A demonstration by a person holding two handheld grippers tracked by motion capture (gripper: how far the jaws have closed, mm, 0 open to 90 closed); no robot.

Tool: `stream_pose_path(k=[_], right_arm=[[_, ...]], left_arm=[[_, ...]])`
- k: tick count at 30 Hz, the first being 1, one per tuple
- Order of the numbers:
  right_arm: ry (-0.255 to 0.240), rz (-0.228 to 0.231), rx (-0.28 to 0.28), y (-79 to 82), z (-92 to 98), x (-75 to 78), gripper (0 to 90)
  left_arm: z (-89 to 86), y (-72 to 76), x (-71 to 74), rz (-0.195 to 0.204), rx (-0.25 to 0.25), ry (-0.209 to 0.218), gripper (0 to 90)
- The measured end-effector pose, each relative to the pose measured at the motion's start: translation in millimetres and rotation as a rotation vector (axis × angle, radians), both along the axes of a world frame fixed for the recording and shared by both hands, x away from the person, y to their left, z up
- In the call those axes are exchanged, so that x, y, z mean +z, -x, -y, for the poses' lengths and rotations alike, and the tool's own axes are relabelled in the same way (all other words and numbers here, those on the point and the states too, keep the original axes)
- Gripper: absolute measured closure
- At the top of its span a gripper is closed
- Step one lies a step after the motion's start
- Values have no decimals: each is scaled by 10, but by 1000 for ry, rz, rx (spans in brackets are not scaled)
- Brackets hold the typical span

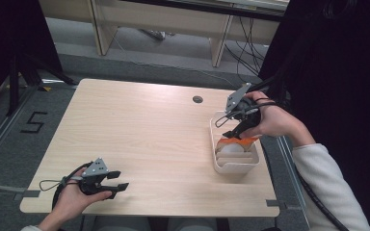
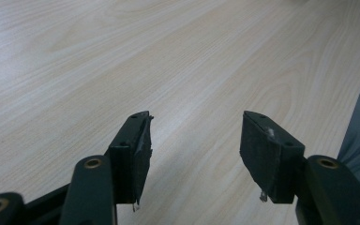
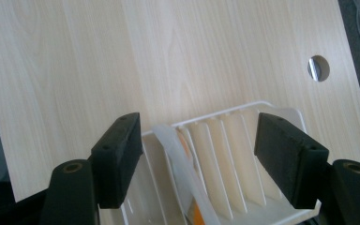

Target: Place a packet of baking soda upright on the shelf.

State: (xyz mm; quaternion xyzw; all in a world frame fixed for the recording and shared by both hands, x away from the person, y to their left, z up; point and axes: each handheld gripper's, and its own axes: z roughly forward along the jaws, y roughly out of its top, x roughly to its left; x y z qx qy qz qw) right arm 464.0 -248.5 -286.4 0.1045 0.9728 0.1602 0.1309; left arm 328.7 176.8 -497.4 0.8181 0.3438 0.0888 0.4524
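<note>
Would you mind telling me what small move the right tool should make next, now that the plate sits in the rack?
Probably lift the right tool straight up and clear of the white dish rack. Its jaws stand wide open with nothing pressed between them, and the white and orange plate stands on edge in a slot between the dividers, seemingly supported by the rack. A straight lift should avoid knocking the plate.

Plate (image 3: 187,187) cut off below frame
</note>
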Motion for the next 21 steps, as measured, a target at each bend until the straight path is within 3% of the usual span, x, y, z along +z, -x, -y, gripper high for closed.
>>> stream_pose_path(k=[7,11,12,13,14,15,21], right_arm=[[-75,30,3,105,-15,-55,330],[-95,44,9,171,-43,-87,328],[-100,46,34,178,-55,-97,327],[-106,48,15,210,-64,-101,328],[-117,68,41,207,-77,-106,329],[-127,68,16,237,-86,-108,329],[-185,131,31,319,-152,-183,331]], left_arm=[[5,5,1,3,6,-5,426],[4,4,2,5,6,-6,426],[3,4,2,5,6,-7,426],[3,4,2,5,6,-7,426],[3,4,2,5,6,-6,426],[4,4,2,5,7,-5,426],[-5,2,6,2,1,-3,426]])
